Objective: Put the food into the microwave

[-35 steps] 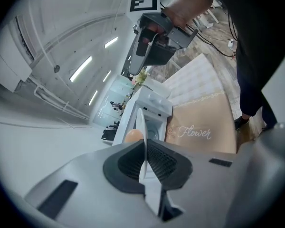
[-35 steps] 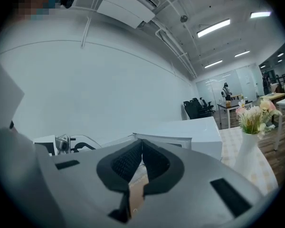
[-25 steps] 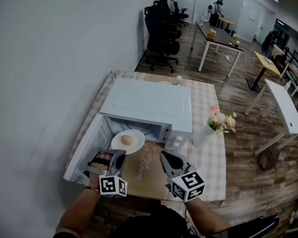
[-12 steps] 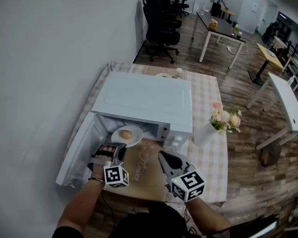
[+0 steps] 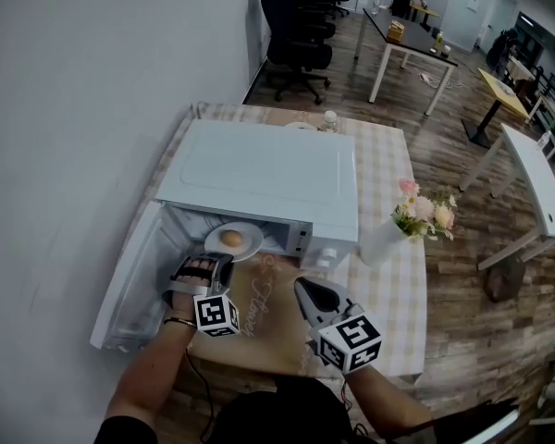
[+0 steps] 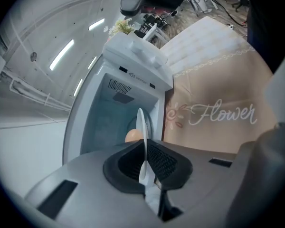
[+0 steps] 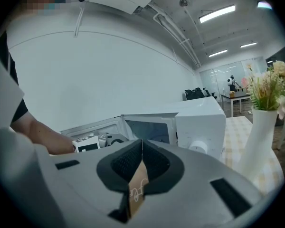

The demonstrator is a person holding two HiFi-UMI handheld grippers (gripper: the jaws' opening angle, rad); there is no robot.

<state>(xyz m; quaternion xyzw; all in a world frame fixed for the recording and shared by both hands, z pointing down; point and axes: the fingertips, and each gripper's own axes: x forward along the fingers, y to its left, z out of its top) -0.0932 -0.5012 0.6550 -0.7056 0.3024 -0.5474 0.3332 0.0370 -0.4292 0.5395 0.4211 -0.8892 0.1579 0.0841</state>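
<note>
A round brown bun (image 5: 231,239) lies on a white plate (image 5: 244,244) at the mouth of the white microwave (image 5: 259,174), whose door (image 5: 125,289) hangs open to the left. My left gripper (image 5: 213,266) is shut on the plate's near rim. In the left gripper view the plate (image 6: 141,127) runs edge-on out of the jaws of my left gripper (image 6: 145,167), with the bun (image 6: 133,136) just inside the cavity (image 6: 109,122). My right gripper (image 5: 307,292) is shut on the edge of the brown "Flower" mat (image 5: 259,317), also seen as a mat strip (image 7: 137,186) in my right gripper (image 7: 141,167).
A white vase (image 5: 377,245) with pink flowers (image 5: 421,213) stands right of the microwave on the checked tablecloth (image 5: 388,294). A wall runs along the left. Office chairs (image 5: 291,35) and desks (image 5: 416,49) stand beyond the table.
My left gripper has carried the plate and bun forward, from in front of the opening to its mouth. The right gripper has stayed on the mat.
</note>
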